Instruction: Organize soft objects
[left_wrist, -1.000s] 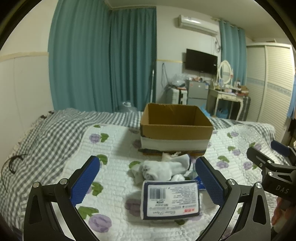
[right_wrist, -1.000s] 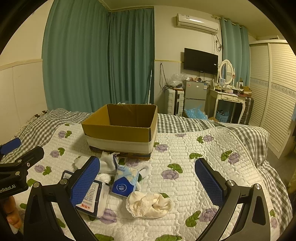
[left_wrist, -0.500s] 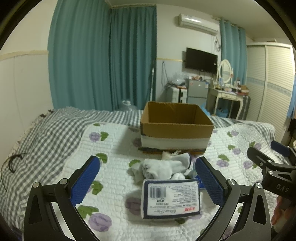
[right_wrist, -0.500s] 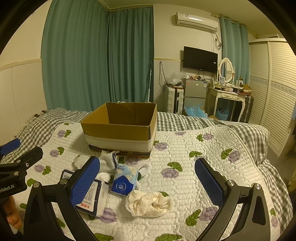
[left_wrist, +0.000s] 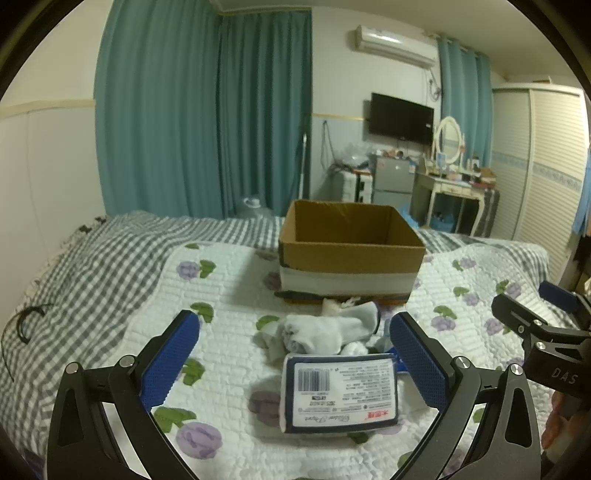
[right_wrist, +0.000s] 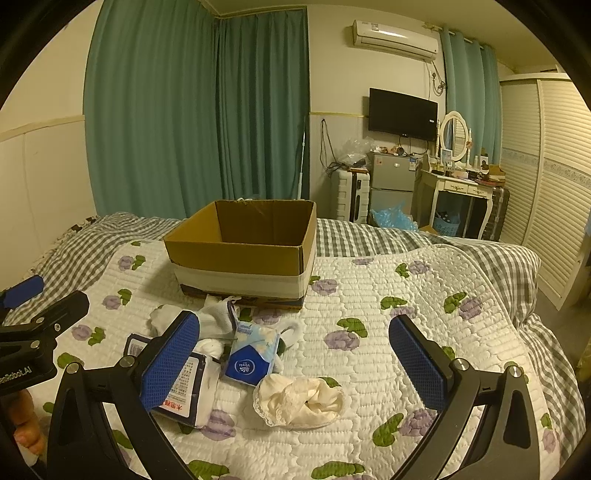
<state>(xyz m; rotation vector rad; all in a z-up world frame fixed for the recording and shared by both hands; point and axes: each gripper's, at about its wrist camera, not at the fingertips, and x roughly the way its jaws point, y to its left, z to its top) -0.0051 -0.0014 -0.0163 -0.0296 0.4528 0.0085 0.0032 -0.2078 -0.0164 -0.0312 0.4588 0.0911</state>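
From the left wrist camera, the left gripper (left_wrist: 293, 354) hangs over the quilt (left_wrist: 229, 291) with its blue-padded jaws spread wide and nothing between them touching the pads. Between the fingers lies a flat packet (left_wrist: 340, 393), label up with a barcode, resting on the quilt. Just beyond it sits a heap of white socks (left_wrist: 325, 330), and behind that an open cardboard box (left_wrist: 351, 254) stands upright on the bed. The right gripper (left_wrist: 546, 332) shows at the right edge, seen side-on.

From the right wrist camera, the right gripper (right_wrist: 293, 354) is also wide open and holds nothing. A cream lacy cloth (right_wrist: 299, 400) lies crumpled on the quilt between the fingers, nearer the left pad. Beside it to the left are a blue tissue pack (right_wrist: 253, 354), the socks (right_wrist: 214, 321) and the packet (right_wrist: 184, 391), partly hidden by the left finger. The box (right_wrist: 243, 254) stands behind them. The left gripper (right_wrist: 33, 314) appears at the left edge.
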